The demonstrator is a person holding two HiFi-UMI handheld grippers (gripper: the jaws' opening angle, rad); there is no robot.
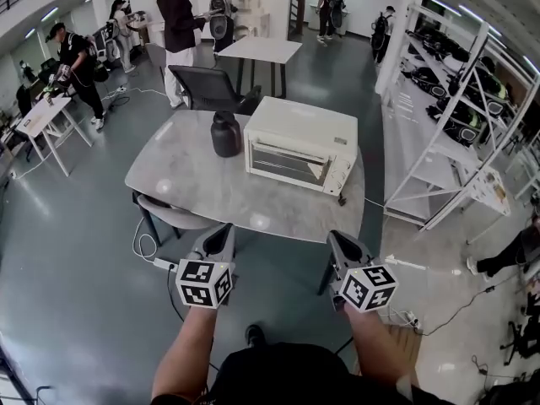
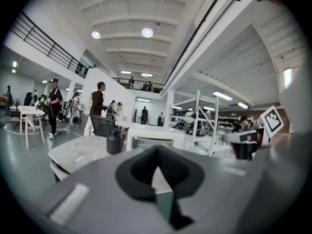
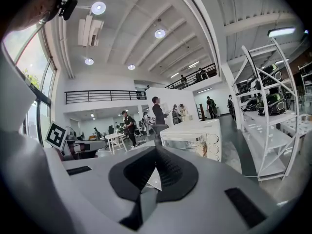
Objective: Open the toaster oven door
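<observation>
The toaster oven (image 1: 299,144) is white and boxy. It sits on the grey tabletop (image 1: 194,184), and its door (image 1: 287,163) is shut. The door has a glass window and faces the person. Just beside the toaster oven, on its left, stands a dark jug (image 1: 225,133). The knobs (image 1: 341,174) are on the right side of the door.

The left gripper (image 1: 226,231) and the right gripper (image 1: 336,240) are both well in front of the toaster oven and have not reached the tabletop. Each one has its jaws pressed together and holds nothing.

The toaster oven looks hard and stiff, and heavy enough to stay put, though a strong pull might make it slide on the smooth top. The glass could crack if bumped. The best place to take hold is probably the top edge of the door, where a handle should be. It is too small to see well here. The door likely swings down toward the person.

Behind the toaster oven there is a chair (image 1: 207,87), another table and some people. To its right stand white shelves (image 1: 456,125). The floor is grey and shiny.
</observation>
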